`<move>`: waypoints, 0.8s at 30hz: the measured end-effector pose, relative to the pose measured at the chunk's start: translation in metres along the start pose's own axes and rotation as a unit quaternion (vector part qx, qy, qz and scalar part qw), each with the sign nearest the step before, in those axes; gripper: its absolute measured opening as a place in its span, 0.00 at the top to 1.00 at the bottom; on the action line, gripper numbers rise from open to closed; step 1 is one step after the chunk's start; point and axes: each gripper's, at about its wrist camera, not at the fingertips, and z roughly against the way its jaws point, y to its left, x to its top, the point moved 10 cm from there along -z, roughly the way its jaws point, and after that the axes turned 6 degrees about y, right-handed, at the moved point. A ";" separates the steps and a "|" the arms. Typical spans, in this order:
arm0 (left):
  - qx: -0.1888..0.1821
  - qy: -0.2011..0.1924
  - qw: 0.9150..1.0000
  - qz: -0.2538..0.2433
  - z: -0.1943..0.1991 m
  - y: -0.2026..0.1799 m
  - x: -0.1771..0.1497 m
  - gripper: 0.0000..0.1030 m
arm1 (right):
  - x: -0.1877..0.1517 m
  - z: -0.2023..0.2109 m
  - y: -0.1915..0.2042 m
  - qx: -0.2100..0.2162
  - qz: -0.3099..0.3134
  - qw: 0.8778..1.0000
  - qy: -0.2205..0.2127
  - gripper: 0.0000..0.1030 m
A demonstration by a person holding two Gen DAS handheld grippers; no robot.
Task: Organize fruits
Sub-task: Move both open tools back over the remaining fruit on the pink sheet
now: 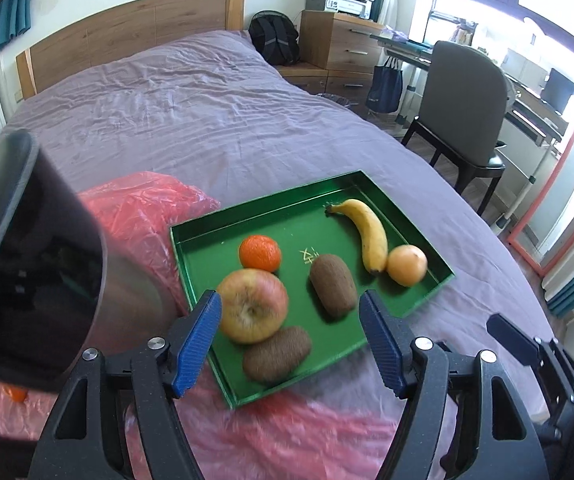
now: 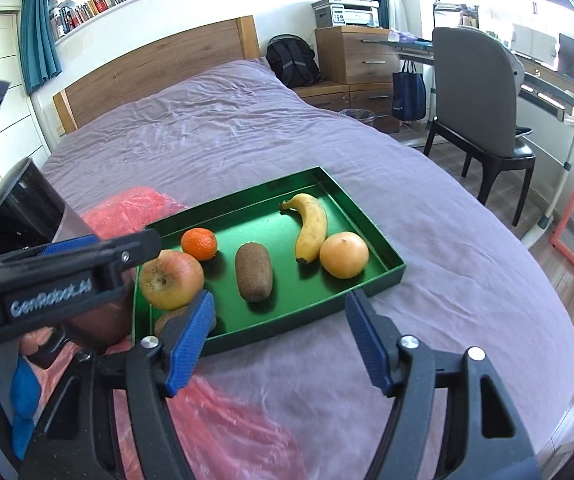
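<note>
Green tray (image 1: 407,196) sits on the purple bedcover (image 1: 207,120), its near-left corner lying on a red plastic bag (image 1: 143,208). In the tray: apple (image 1: 253,306) at the near-left, a tangerine (image 1: 260,253) just behind it, one kiwi (image 1: 277,354) touching the apple at the near wall, a second kiwi (image 1: 333,285) mid-tray, banana (image 1: 367,236) toward the far right with its tip against a pale orange (image 1: 407,265) in the right corner. Left gripper (image 1: 291,340) hangs above the near edge, jaws apart, nothing between them; the apple and near kiwi only appear framed by them. Right gripper (image 2: 279,340) likewise spread wide and empty, over bare cover in front of the tray. A small orange fruit (image 1: 17,394) seems to remain by the bag at lower left, partly hidden, so sorting looks unfinished. Risks, as I judge them: the soft bedding and slippery bag give the tray poor footing, so a press on the near rim could tip it and roll the round fruit together. The apple and near kiwi touch; closing on one may shove the other. The two grippers work close and could clash.
</note>
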 end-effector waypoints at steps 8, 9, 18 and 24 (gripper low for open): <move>0.002 -0.041 0.999 -0.009 0.074 0.007 -0.028 0.36 | -0.014 0.055 0.022 0.006 0.012 1.000 -0.018 0.02; 0.004 -0.046 0.999 -0.009 0.082 0.010 -0.033 0.36 | -0.017 0.061 0.027 0.009 0.014 1.000 -0.019 0.02; 0.040 -0.078 0.996 0.011 0.138 0.060 -0.080 0.30 | -0.044 0.097 0.066 0.028 0.036 0.999 -0.020 0.01; 0.064 -0.079 0.994 0.037 0.157 0.106 -0.117 0.29 | -0.068 0.113 0.100 0.042 0.061 0.997 -0.010 0.01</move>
